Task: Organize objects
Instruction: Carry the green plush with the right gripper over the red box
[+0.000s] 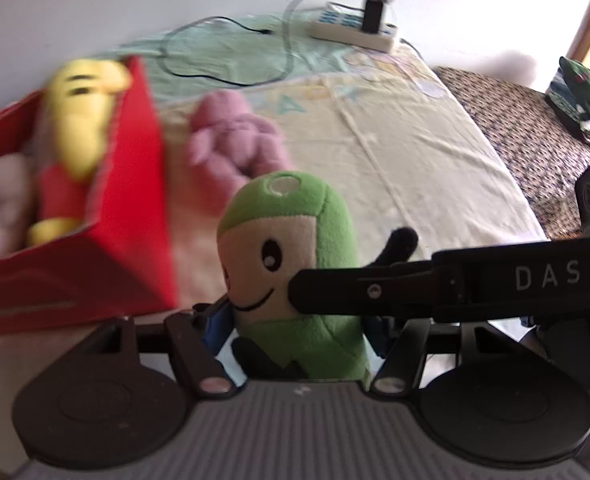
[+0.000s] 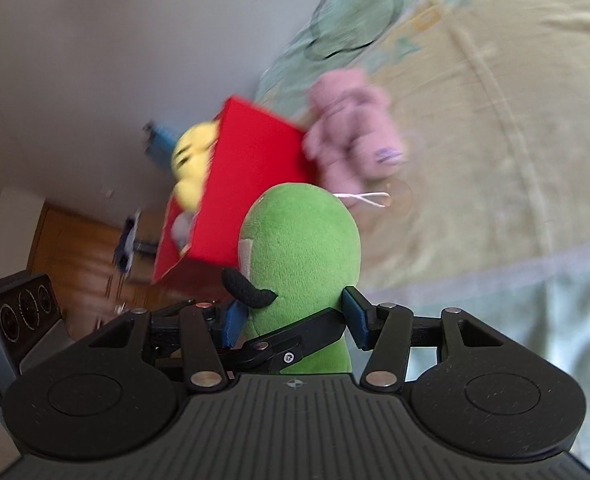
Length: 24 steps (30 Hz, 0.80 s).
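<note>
Green plush [image 1: 291, 264] held between both my tongs, above the bed [image 1: 415, 152]; long axis upright, rounded head up, feet down toward the cameras; face turned to the left wrist view, back of the head to the right wrist view [image 2: 303, 248].

Left tongs [image 1: 295, 332] pinching the plush at its lower body; blue pads tight on both sides.

Right tongs [image 2: 295, 316] also clamped on the plush low down, blue pads [image 2: 355, 312] pressing its flanks; one right finger crosses the left view as a black bar marked DAS, laid over the plush's cheek.

Red box [image 1: 95, 240] just left of the plush in the left view, open, tilted in frame; yellow plush [image 1: 81, 120] standing in it, head above the rim; a pale soft thing beside it, too blurred to name.

Pink plush [image 1: 235, 140] lying on the bed just beside the box, beyond the green one.

Power strip [image 1: 355, 34] with cables at the bed's far edge, well apart.
</note>
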Each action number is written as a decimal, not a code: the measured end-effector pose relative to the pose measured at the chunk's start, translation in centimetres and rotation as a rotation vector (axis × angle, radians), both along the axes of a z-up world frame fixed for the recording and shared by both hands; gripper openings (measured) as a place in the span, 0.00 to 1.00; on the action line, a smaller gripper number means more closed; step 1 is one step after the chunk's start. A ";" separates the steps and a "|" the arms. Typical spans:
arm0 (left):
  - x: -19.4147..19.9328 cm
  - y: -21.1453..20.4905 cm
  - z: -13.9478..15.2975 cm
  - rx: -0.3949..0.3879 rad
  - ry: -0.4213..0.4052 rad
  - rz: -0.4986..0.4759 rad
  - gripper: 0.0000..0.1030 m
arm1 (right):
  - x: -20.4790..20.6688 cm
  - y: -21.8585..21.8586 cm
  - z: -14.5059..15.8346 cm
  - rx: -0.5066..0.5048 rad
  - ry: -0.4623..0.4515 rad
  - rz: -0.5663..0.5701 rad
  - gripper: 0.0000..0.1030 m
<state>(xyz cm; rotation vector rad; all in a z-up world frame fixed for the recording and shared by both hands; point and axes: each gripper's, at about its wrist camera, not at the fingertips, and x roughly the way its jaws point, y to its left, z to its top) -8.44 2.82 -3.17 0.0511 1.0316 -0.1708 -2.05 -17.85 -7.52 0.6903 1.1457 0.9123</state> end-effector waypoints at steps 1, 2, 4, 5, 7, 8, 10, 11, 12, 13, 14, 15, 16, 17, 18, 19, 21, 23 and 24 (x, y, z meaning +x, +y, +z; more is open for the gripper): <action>-0.5 0.7 0.3 0.004 -0.008 0.012 0.62 | -0.1 0.7 0.3 0.004 -0.011 0.029 0.53; -1.0 1.4 0.7 0.008 -0.017 0.023 0.62 | -0.3 1.5 0.7 0.007 -0.023 0.057 0.53; -2.0 2.8 1.4 0.014 -0.036 0.046 0.62 | -0.7 3.0 1.4 0.014 -0.048 0.113 0.53; -2.4 3.5 1.7 0.018 -0.045 0.057 0.62 | -1.0 3.8 1.7 0.017 -0.060 0.138 0.53; -3.3 4.9 2.2 0.026 -0.063 0.078 0.62 | -1.5 5.5 2.3 0.025 -0.080 0.184 0.53; -3.7 5.7 2.5 0.027 -0.072 0.084 0.61 | -1.7 6.4 2.7 0.027 -0.089 0.207 0.53; -4.5 6.7 2.9 0.051 -0.089 0.080 0.61 | -2.1 8.1 2.9 0.031 -0.078 0.244 0.53; -5.0 7.1 3.0 0.074 -0.102 0.072 0.61 | -2.3 9.0 2.9 0.033 -0.070 0.258 0.53; -5.4 7.5 3.2 0.097 -0.116 0.064 0.61 | -2.7 9.8 3.1 0.034 -0.072 0.269 0.53; -5.8 8.1 3.3 0.110 -0.127 0.054 0.61 | -3.1 10.5 3.2 0.034 -0.080 0.278 0.53; -6.1 8.9 3.3 0.108 -0.130 0.043 0.61 | -3.5 11.2 3.4 0.030 -0.087 0.283 0.53; -6.2 9.9 3.3 0.095 -0.124 0.038 0.61 | -3.9 11.9 3.6 0.022 -0.090 0.285 0.53; -6.3 10.8 3.4 0.081 -0.119 0.036 0.61 | -4.1 12.5 3.8 0.015 -0.087 0.282 0.53; -6.4 11.5 3.5 0.075 -0.122 0.029 0.61 | -4.4 13.0 3.8 0.012 -0.082 0.276 0.53; -6.6 12.2 3.7 0.074 -0.130 0.018 0.61 | -4.7 13.5 4.0 0.012 -0.083 0.274 0.52; -6.9 12.8 3.8 0.074 -0.139 0.008 0.61 | -5.0 14.0 4.2 0.012 -0.090 0.275 0.52; -7.3 14.0 4.3 0.078 -0.161 -0.009 0.61 | -5.5 15.2 4.8 0.010 -0.110 0.275 0.52; -7.7 15.3 4.8 0.084 -0.184 -0.028 0.61 | -6.0 16.4 5.4 0.014 -0.132 0.269 0.52; -7.7 16.0 5.1 0.086 -0.196 -0.036 0.61 | -6.2 17.0 5.6 0.016 -0.145 0.265 0.52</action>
